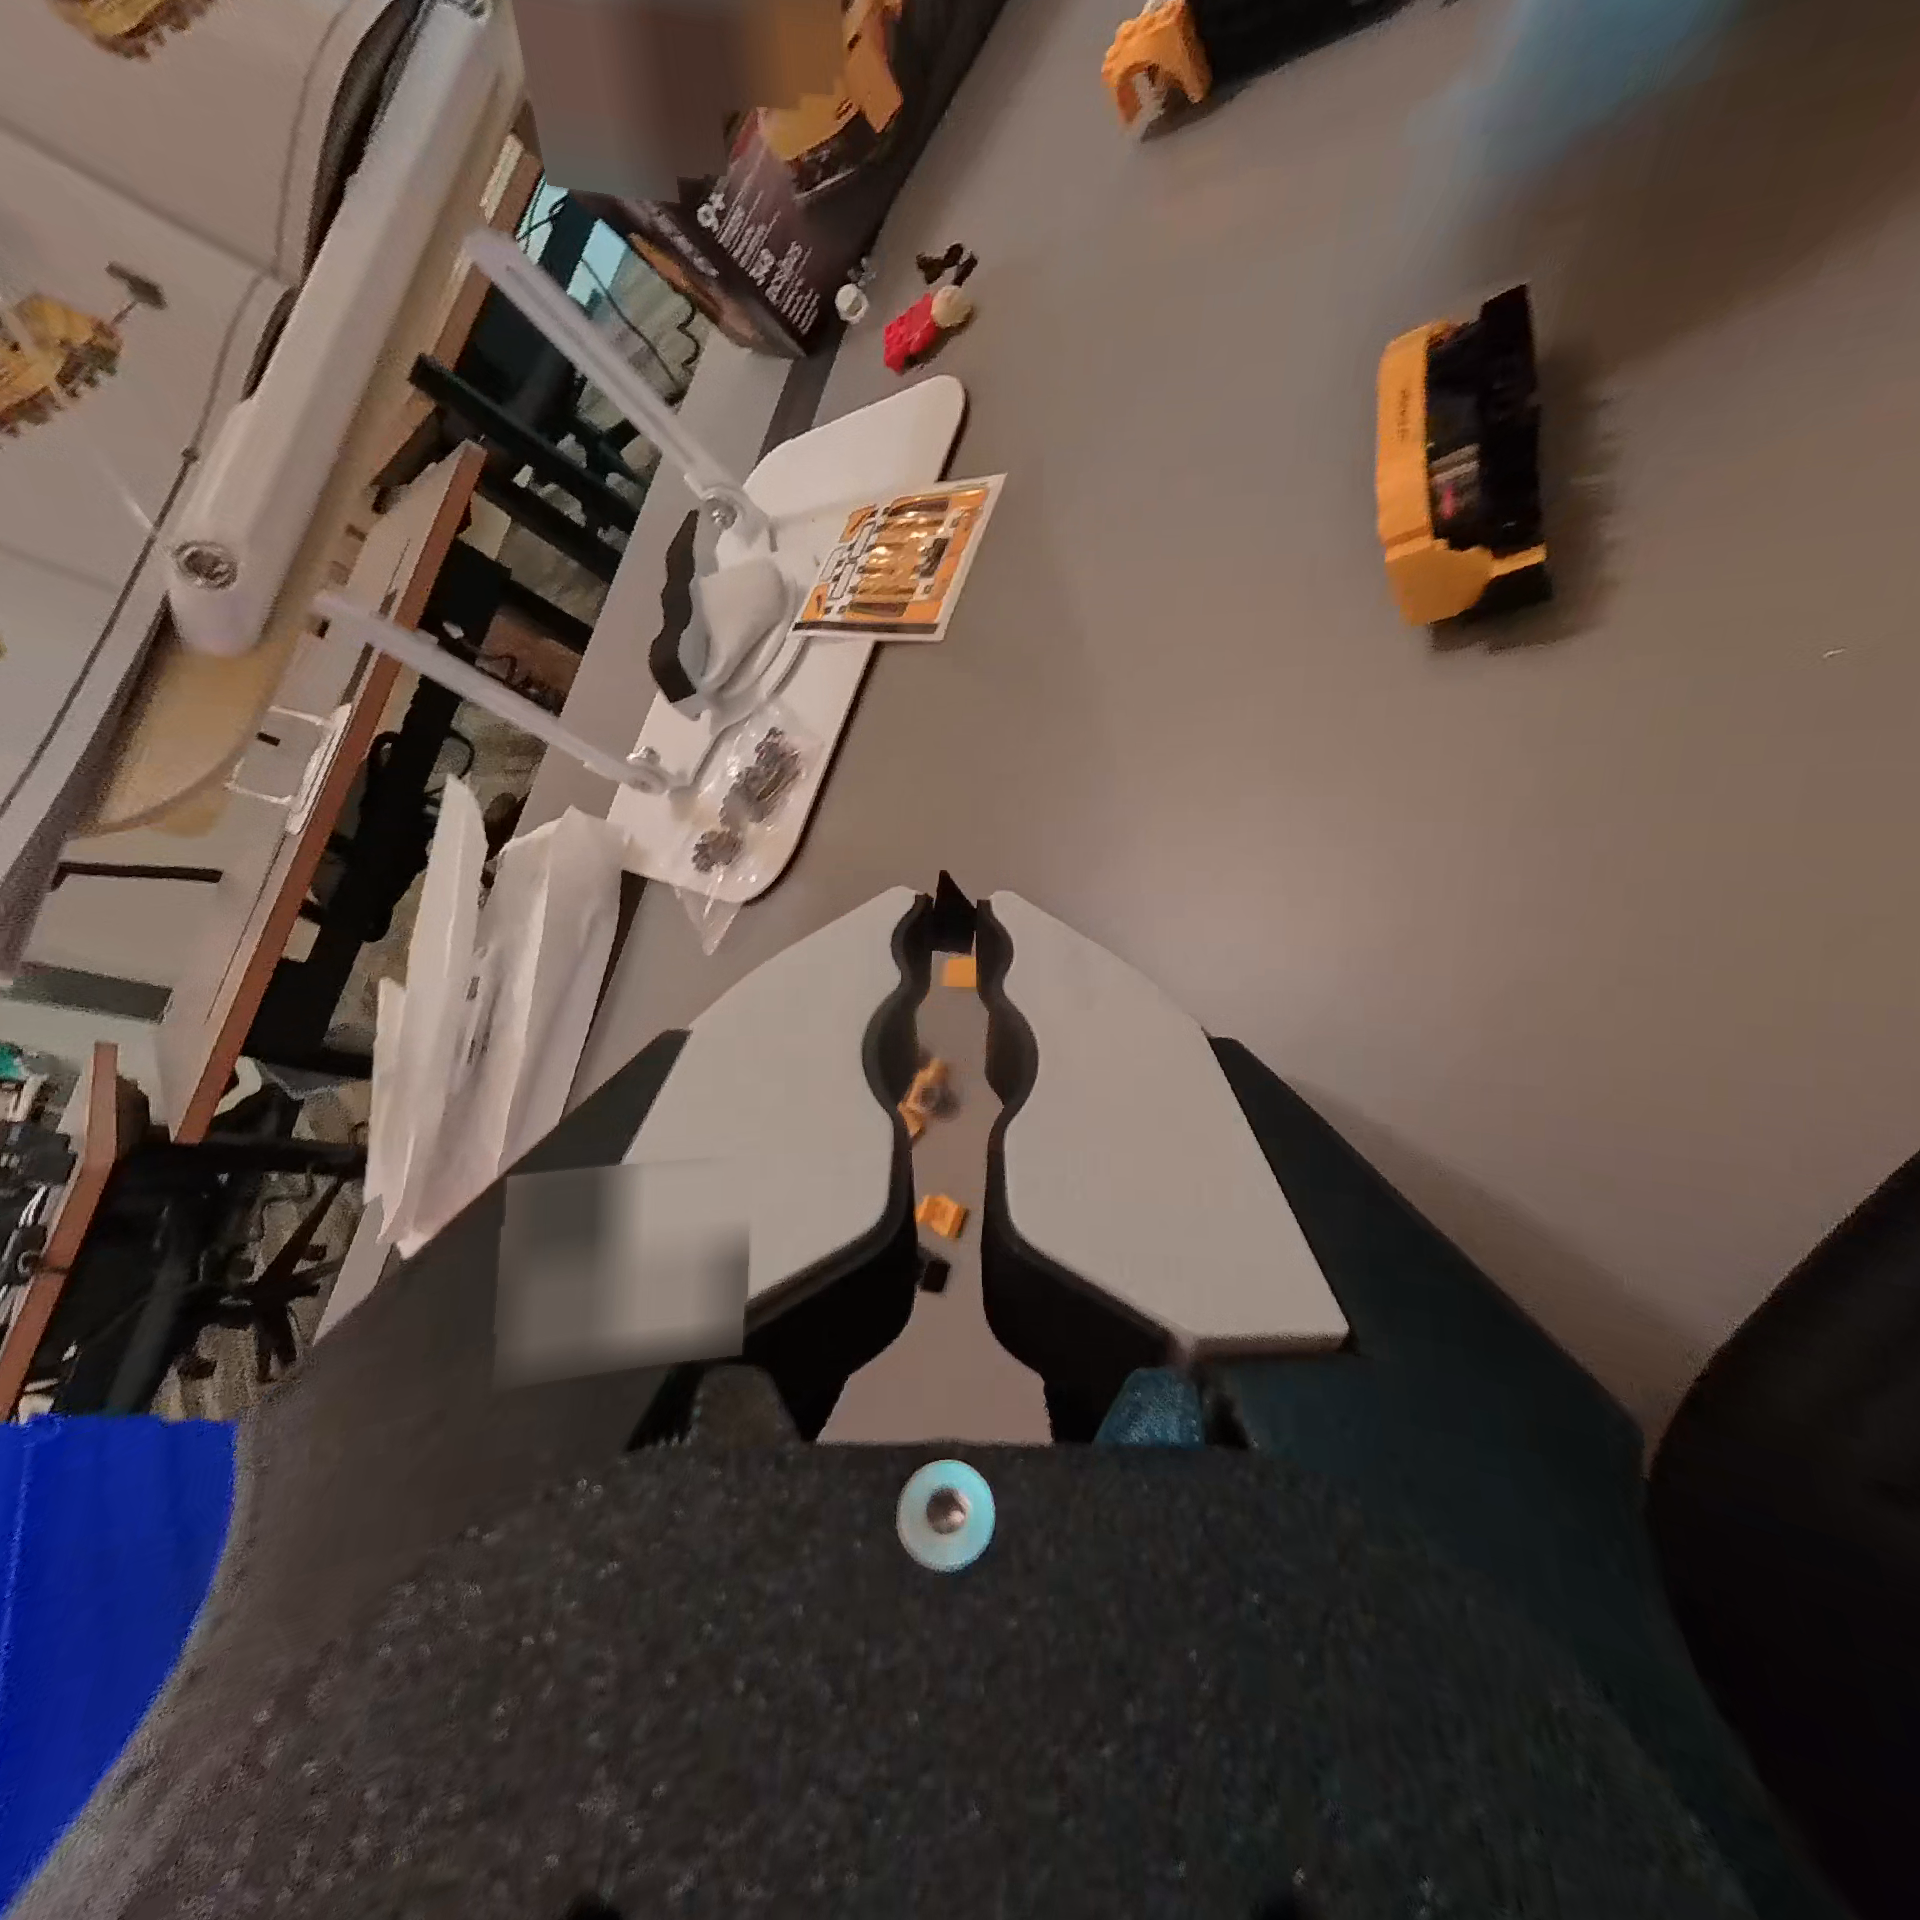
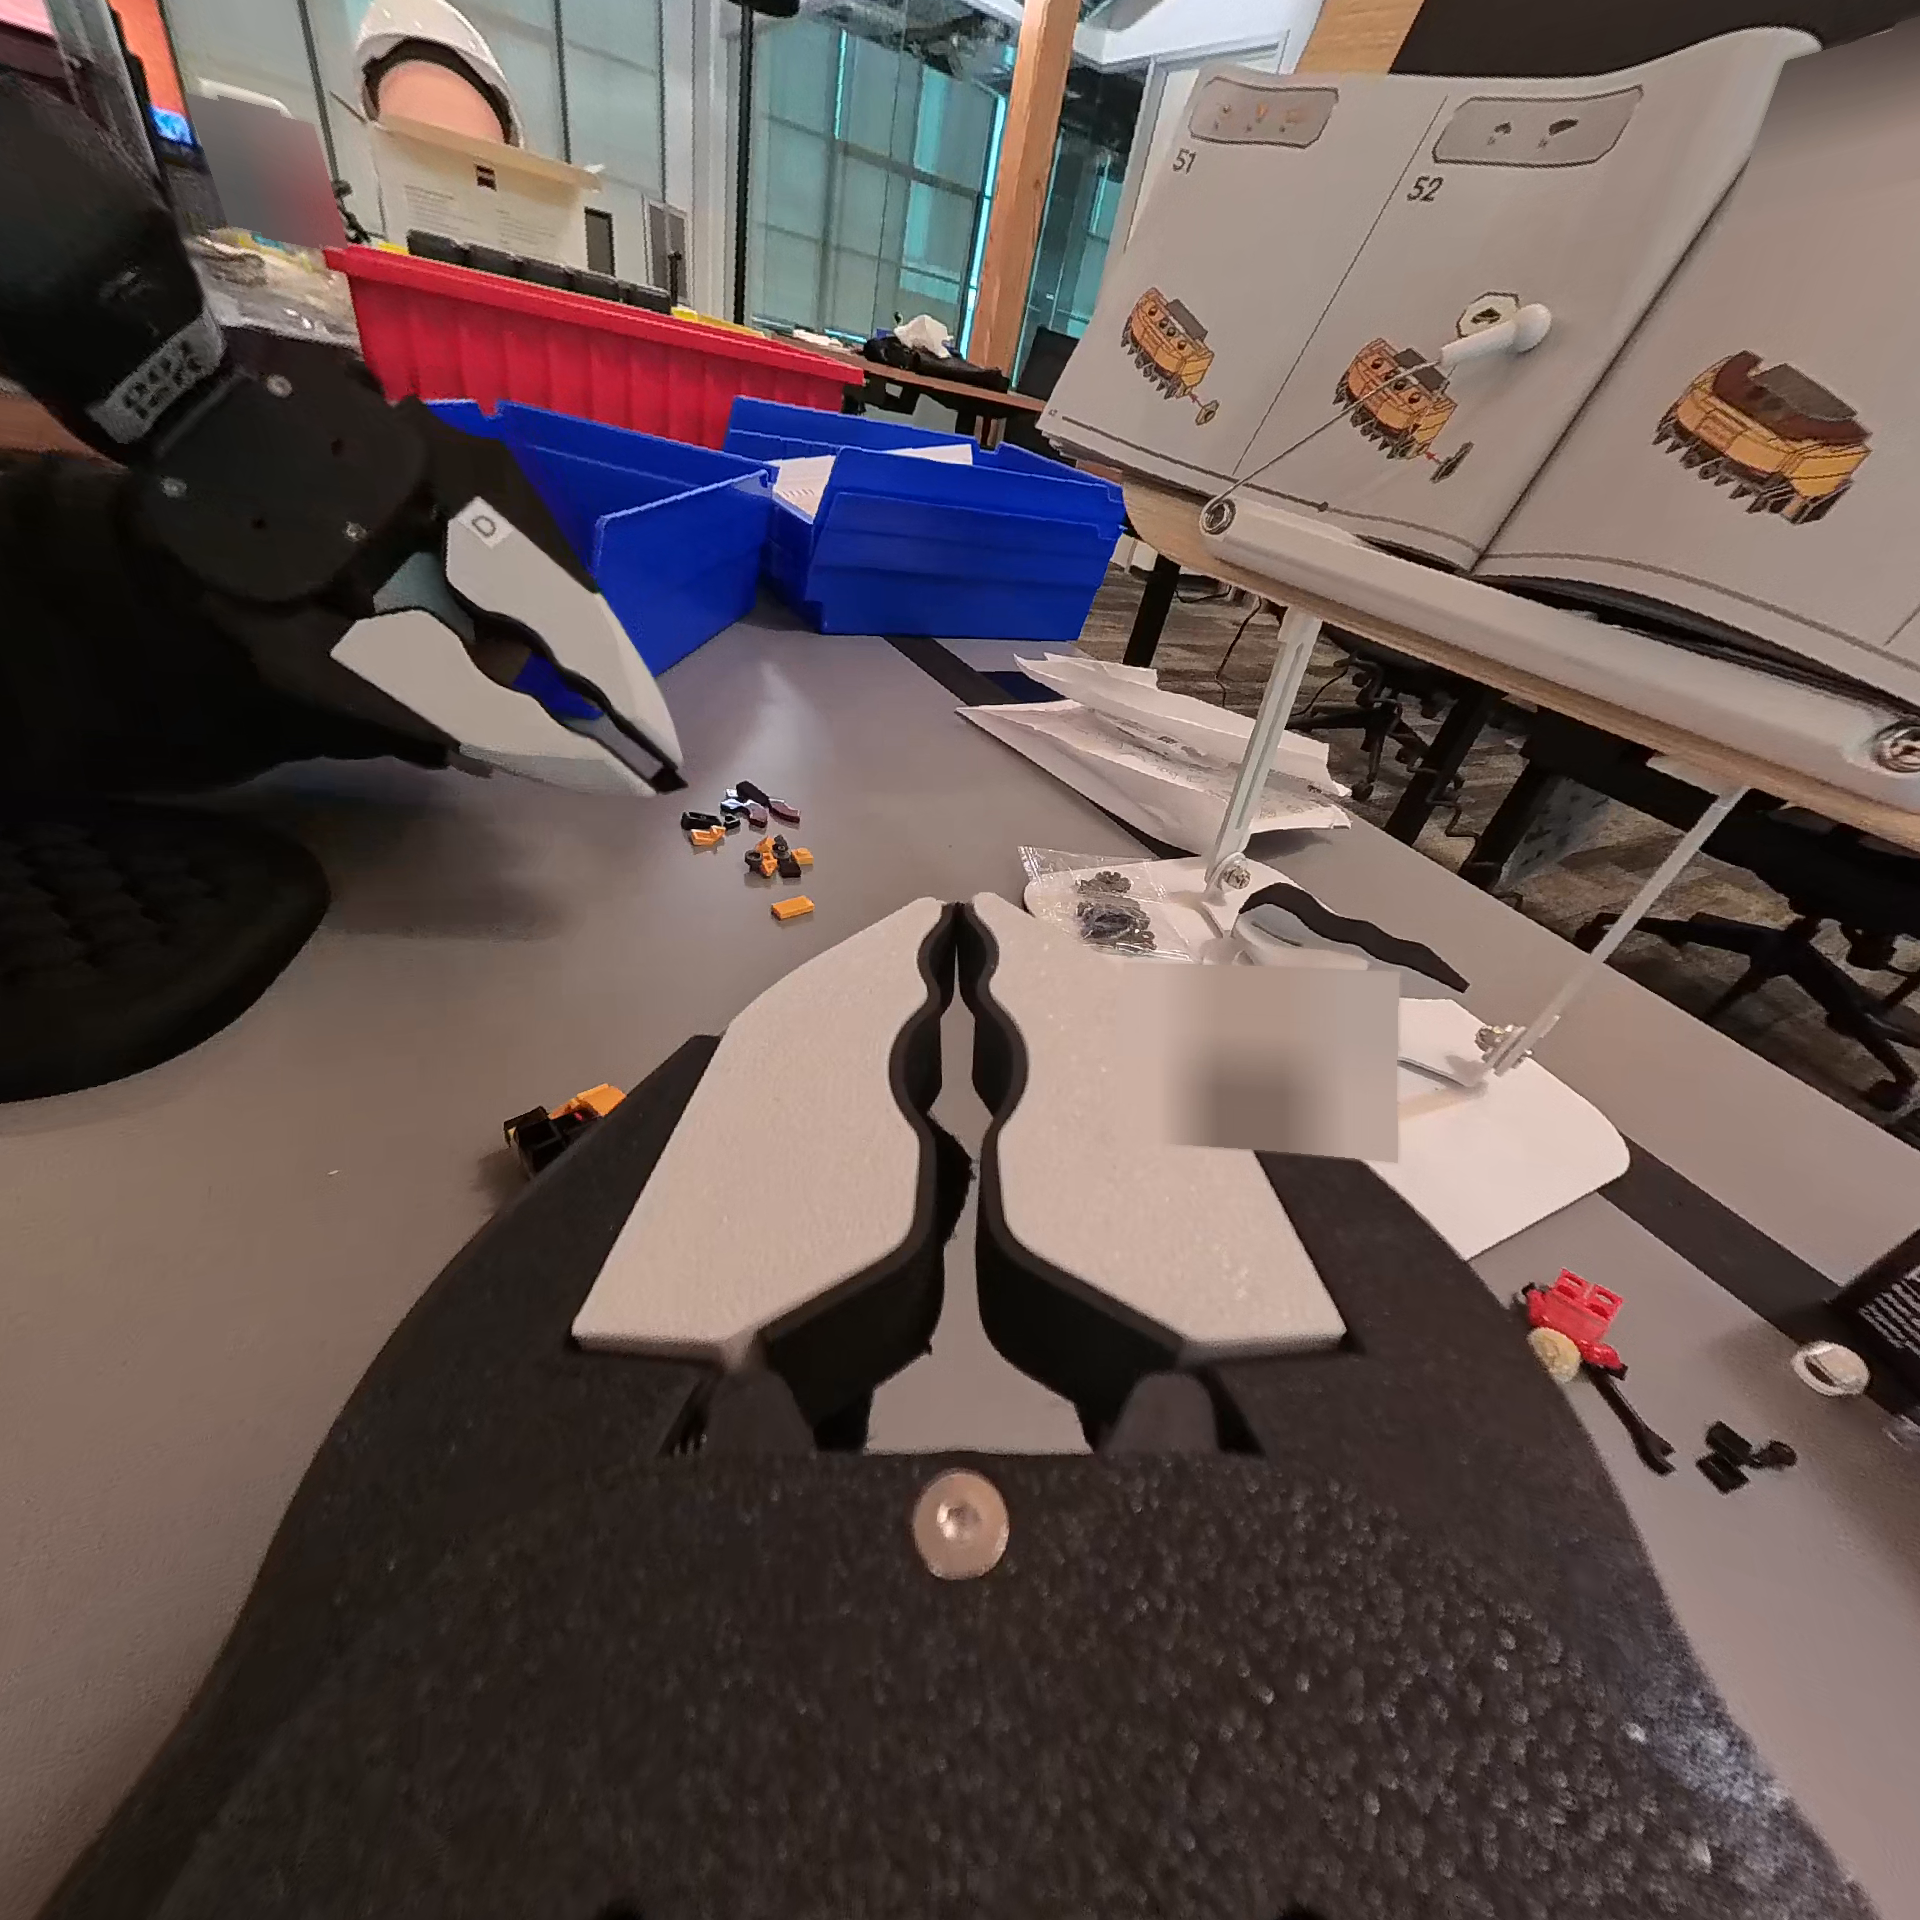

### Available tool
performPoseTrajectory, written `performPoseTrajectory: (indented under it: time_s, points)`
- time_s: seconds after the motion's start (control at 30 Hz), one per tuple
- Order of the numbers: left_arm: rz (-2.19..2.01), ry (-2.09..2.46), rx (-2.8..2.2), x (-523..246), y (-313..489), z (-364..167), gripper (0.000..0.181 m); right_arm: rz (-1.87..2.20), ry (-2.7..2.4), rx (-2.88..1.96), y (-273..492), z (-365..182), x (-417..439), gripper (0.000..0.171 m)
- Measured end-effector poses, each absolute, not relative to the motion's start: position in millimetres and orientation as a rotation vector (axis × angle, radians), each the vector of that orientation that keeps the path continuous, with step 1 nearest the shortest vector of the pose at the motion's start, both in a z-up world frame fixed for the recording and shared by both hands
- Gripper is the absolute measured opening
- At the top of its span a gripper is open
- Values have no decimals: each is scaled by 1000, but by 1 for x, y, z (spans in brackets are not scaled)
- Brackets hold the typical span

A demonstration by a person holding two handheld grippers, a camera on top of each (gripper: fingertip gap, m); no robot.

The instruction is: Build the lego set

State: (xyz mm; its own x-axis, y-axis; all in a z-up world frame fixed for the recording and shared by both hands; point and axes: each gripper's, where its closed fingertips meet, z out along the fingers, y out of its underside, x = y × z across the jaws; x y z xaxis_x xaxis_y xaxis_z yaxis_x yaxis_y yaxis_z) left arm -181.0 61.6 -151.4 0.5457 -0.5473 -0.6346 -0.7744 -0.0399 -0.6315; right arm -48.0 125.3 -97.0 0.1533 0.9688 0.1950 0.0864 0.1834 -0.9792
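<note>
Loose lego pieces [image 2: 758,836], orange and black, lie scattered on the grey bench [image 2: 520,987], with the left hand-held gripper [image 1: 948,902] tilted down just beside them, its tips pinching a small black piece [image 1: 948,896]. Behind the pieces stand blue bins [image 2: 935,540], one holding white paper, and a red bin [image 2: 582,343]. Right of the pieces, a clear bag [image 2: 1112,909] holds dark parts. The right hand-held gripper [image 2: 957,914] hovers level, clenched and empty.
</note>
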Motion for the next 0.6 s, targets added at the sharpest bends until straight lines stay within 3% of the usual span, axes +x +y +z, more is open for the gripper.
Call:
performPoseTrajectory:
  time_s: [0.6]
  points:
    - [-184,1295,-1846,-101,42,-205,7,924,-1251,-1199,123,-103,-51,0]
